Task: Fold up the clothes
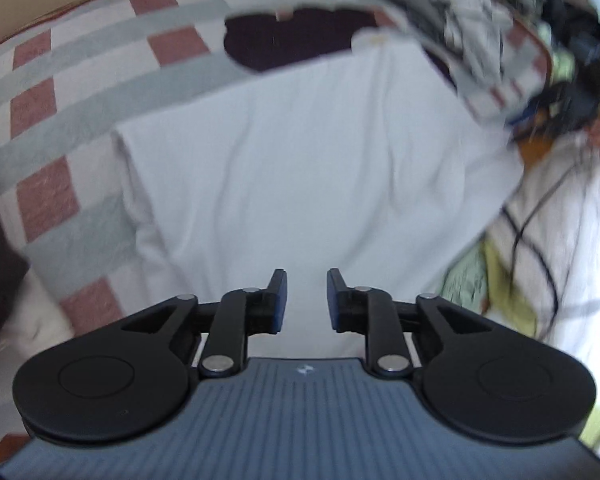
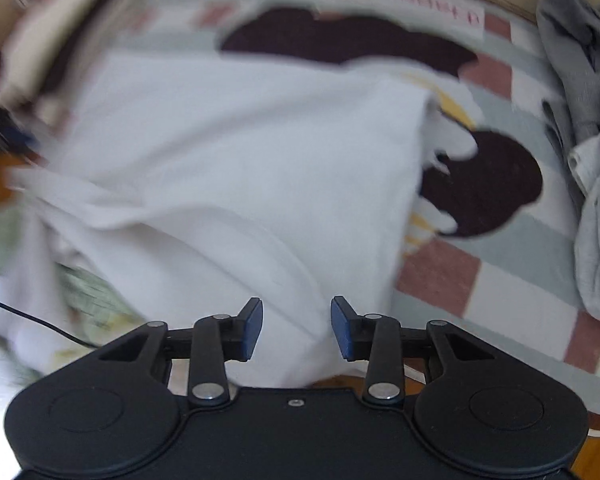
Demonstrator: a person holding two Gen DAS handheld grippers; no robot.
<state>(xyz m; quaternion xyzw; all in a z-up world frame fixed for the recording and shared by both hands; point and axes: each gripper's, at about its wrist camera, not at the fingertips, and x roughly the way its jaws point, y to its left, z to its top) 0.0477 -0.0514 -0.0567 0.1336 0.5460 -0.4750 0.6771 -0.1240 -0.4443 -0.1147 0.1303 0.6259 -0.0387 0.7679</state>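
A white garment (image 1: 300, 160) lies spread flat on a checked blanket (image 1: 60, 120), with a folded edge along its left side. In the right wrist view the same white garment (image 2: 220, 160) shows creases and a folded edge at its right side. My left gripper (image 1: 306, 280) hovers over the garment's near edge, its blue pads apart and no cloth between them. My right gripper (image 2: 297, 308) stands open wider above the garment's near corner, nothing pinched.
The checked blanket (image 2: 480, 280) carries a dark brown printed figure (image 2: 484, 184). A heap of grey clothes (image 2: 596, 160) lies at the right; the same grey heap (image 1: 460, 8) sits top right in the left wrist view. A black cable (image 1: 532, 220) crosses pale bedding.
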